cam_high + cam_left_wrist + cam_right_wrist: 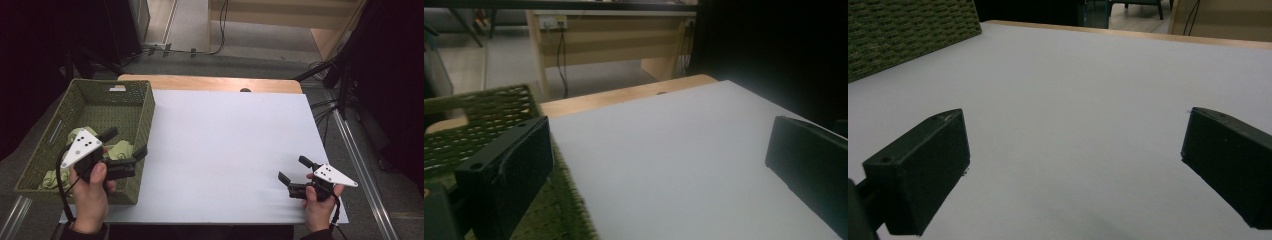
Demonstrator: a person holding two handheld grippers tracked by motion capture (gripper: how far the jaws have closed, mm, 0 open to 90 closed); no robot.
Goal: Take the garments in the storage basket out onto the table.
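A green woven basket (142, 112) sits at the left edge of the white-topped wooden bench (235, 145). Crumpled light green cloths (120, 148) lie in its near end. The left claw (126, 142) is over the basket's near right corner. The right claw (293, 170) is near the bench's near right corner.

A lab: tripod legs (320, 70), floor cables (220, 30), wooden desk (614, 40).

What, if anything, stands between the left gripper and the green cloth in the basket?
Nothing visible. The left gripper hangs open over the basket's near right corner, and the green cloth lies uncovered in the basket beneath it.
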